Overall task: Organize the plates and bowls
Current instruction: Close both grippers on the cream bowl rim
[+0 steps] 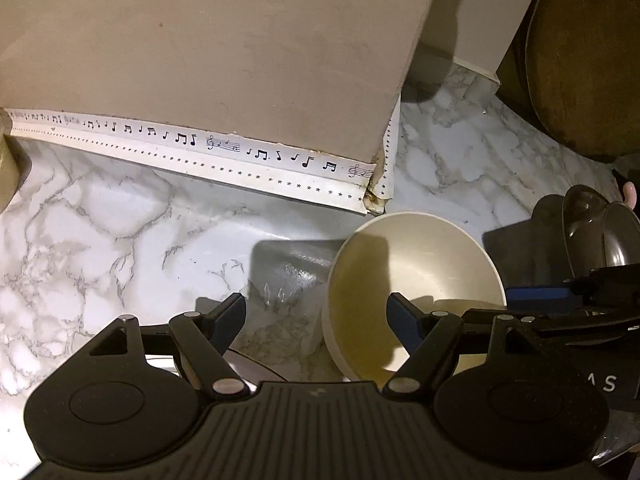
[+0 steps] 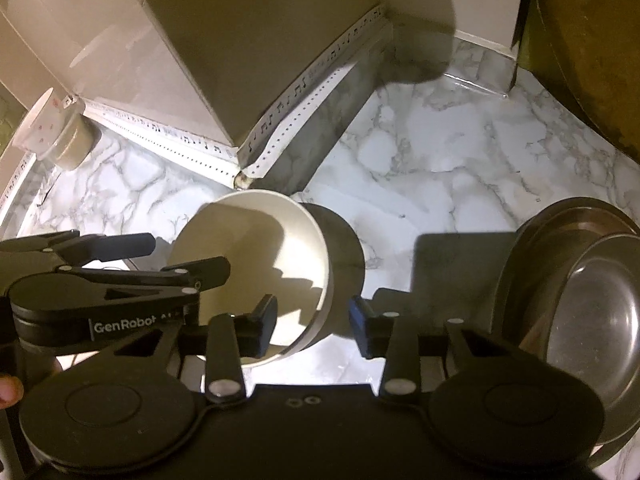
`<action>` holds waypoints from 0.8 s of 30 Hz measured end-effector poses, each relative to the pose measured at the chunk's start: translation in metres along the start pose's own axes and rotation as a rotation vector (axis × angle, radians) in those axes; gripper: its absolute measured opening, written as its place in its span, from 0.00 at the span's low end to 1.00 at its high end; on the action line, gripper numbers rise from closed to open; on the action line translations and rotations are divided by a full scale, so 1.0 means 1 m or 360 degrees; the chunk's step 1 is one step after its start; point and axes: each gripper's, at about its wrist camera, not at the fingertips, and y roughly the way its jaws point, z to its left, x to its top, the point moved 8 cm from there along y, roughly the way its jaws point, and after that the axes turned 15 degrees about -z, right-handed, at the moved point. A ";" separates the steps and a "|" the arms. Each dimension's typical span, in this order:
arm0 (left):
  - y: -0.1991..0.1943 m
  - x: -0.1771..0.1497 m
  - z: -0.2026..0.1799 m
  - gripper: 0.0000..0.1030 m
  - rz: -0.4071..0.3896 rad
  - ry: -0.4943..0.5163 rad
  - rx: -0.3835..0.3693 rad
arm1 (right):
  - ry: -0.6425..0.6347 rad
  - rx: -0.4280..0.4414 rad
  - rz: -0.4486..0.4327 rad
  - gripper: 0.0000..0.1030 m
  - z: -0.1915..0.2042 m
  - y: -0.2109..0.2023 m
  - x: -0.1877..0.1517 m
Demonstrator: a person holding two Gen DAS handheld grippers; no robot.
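Both tools gape around the bowl's [image 2: 256, 264] rim: right tool [image 2: 312, 320] (empty), left tool [image 1: 316, 320] too; closing comes next.

Cream bowl [image 1: 416, 280]: near rim hidden behind left gripper [image 1: 316, 320] body in left wrist view; lower rim behind right gripper [image 2: 313, 322] in right wrist view. Steel plates [image 2: 580, 308]: cut off at right edge, count unclear. Wooden round board [image 1: 580, 60]: cropped by frame top and right. Lidded container [image 2: 56, 132]: lid print too small to read. Fingertip [image 2: 10, 390] at left edge, hand otherwise out of frame.
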 end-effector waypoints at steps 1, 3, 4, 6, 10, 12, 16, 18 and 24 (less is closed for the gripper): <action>0.001 0.000 -0.001 0.71 0.0001 0.0006 0.0000 | 0.0001 0.0003 0.0005 0.30 0.000 0.001 0.000; 0.003 -0.001 -0.001 0.56 0.0022 -0.0008 -0.0013 | -0.0004 0.0005 0.0016 0.28 0.001 0.002 -0.001; 0.004 -0.002 -0.001 0.55 0.0033 -0.0021 -0.0017 | -0.0005 0.0004 0.0017 0.27 0.001 0.002 0.000; 0.005 -0.002 0.000 0.49 0.0037 -0.0028 -0.0016 | -0.0011 0.0005 0.0023 0.23 0.001 0.002 -0.001; 0.004 -0.004 -0.001 0.40 0.0064 -0.0051 -0.0028 | -0.0008 -0.0003 0.0035 0.19 -0.002 0.002 -0.001; 0.005 -0.005 0.000 0.35 0.0073 -0.0066 -0.0026 | 0.0022 0.0006 0.0047 0.16 -0.002 0.002 -0.002; 0.005 -0.007 0.000 0.28 0.0099 -0.0083 -0.0010 | -0.0006 -0.0021 0.0044 0.13 -0.001 0.001 -0.003; 0.004 -0.008 -0.001 0.19 0.0110 -0.0085 -0.0004 | -0.0009 -0.0027 0.0041 0.12 0.000 0.001 -0.003; -0.001 -0.011 -0.010 0.09 0.0127 -0.0054 0.0012 | -0.0024 -0.0048 0.0022 0.09 0.003 -0.003 -0.003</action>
